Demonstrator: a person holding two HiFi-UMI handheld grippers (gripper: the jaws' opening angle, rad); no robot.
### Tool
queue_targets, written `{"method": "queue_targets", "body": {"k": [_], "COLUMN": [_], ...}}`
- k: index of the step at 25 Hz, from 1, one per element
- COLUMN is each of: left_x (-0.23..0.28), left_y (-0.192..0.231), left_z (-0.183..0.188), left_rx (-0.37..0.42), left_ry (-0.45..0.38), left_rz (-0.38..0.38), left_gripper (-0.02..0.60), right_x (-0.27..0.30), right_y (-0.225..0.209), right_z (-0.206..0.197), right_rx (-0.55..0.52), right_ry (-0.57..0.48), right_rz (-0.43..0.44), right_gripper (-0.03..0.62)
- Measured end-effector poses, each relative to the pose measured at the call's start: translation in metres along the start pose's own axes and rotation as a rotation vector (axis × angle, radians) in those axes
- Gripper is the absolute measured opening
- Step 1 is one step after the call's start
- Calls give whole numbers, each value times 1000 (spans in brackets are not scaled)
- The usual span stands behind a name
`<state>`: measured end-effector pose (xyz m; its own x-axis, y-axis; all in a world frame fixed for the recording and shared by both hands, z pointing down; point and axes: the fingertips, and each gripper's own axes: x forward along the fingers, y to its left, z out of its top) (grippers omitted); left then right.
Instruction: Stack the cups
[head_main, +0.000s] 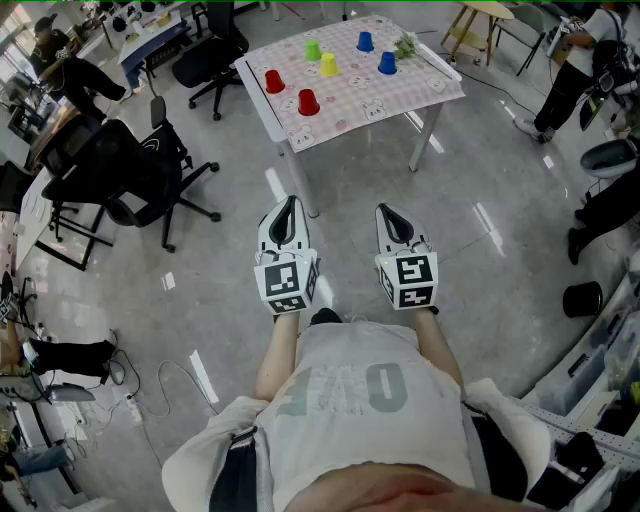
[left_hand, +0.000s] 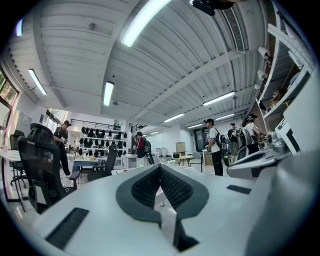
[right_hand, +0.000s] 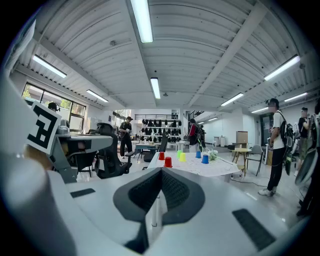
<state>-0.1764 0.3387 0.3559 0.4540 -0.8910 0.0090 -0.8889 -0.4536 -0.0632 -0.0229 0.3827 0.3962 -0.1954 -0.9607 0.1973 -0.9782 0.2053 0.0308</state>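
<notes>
Standing off from the table (head_main: 420, 88)
Left gripper (head_main: 289, 204) and right gripper (head_main: 386, 210) are closed, empty; step close, then open wide before the near red cup (head_main: 308, 102).

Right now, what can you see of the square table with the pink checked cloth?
The square table with the pink checked cloth stands on white legs on the grey floor. Six small cups stand apart on it, unstacked: two red cups, a green cup, a yellow cup, two blue cups, beside a pale flower sprig.
</notes>
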Motion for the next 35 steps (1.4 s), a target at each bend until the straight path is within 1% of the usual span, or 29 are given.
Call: {"method": "queue_targets", "body": {"k": [9, 15, 23, 26, 31, 35], "left_x": [-2, -8, -7, 0, 11, 28], "left_y": [-10, -12, -3, -5, -20, -23], "left_z": [-1, -3, -8, -2, 1, 3], "left_rx": [1, -11, -82, -73, -52, -51], "left_ry": [0, 0, 7, -5, -9, -23], "left_rz": [-14, -13, 23, 20, -14, -33], "left_gripper": [28, 28, 28, 28, 28, 28], "right_x": [-5, -4, -10, -10, -8, 3], "right_y": [-5, -7, -10, -19, -33, -43], "right_z": [-6, -11, -24, -23, -26, -19], "right_rx": [13, 60, 36, 54, 92, 89], "right_ry": [4, 1, 44, 32, 25, 5], "right_rz": [2, -1, 10, 3, -16, -19], "right_gripper": [28, 28, 29, 29, 29, 29]}}
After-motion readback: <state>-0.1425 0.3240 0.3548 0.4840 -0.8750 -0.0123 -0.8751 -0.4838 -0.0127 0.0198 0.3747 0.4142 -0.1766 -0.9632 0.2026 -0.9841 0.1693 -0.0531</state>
